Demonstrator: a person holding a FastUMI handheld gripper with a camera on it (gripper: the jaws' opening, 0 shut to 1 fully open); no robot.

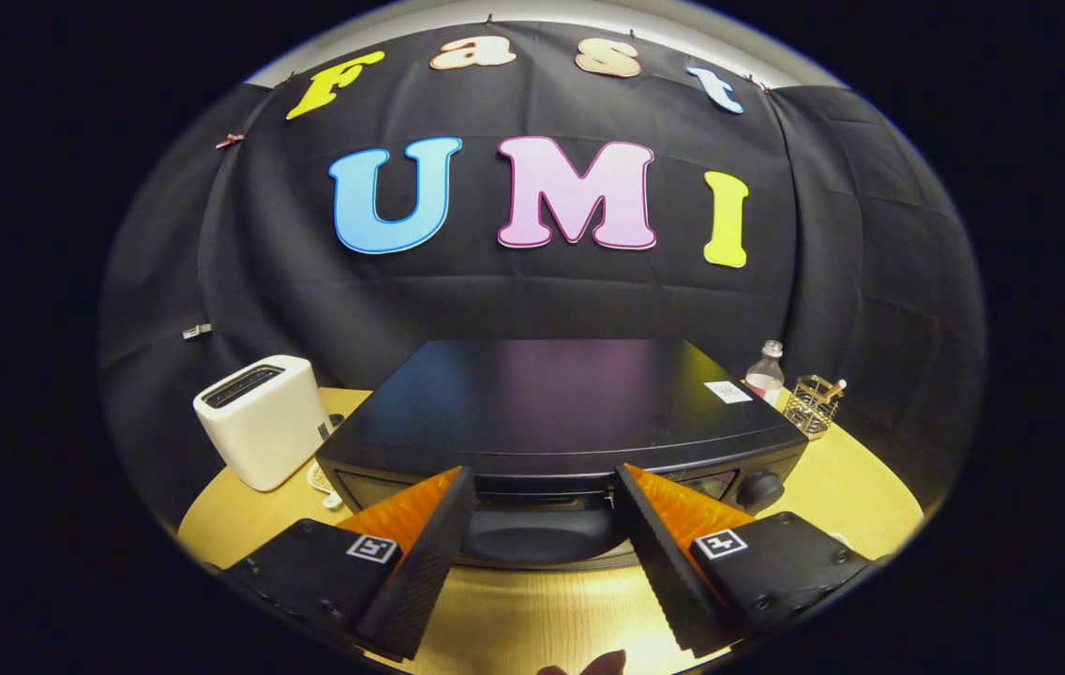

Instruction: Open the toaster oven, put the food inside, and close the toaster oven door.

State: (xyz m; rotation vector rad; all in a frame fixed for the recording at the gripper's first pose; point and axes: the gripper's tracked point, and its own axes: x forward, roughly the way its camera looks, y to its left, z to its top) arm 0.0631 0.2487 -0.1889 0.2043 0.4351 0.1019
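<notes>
Gripper view: claw spread before the toaster oven

Toaster oven (pixel 556 412) is seen on the counter (pixel 861 487), door apparently down – handle (pixel 542 534) between the fingers. Claw (pixel 544 487) is held released, empty. Door could be knocked if advanced carelessly – food isn't identified.

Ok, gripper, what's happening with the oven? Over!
Gripper open, fingers spread at toaster oven front. Door looks shut. Nothing between fingers and oven.

White pop-up toaster (pixel 261 420) standing upright on round pale wooden table (pixel 870 487), small clear bottle (pixel 764 373) with pale cap beside gold wire holder (pixel 811 405) holding a stick-like item, both near table's far edge, black cloth wall (pixel 532 300) behind
</notes>
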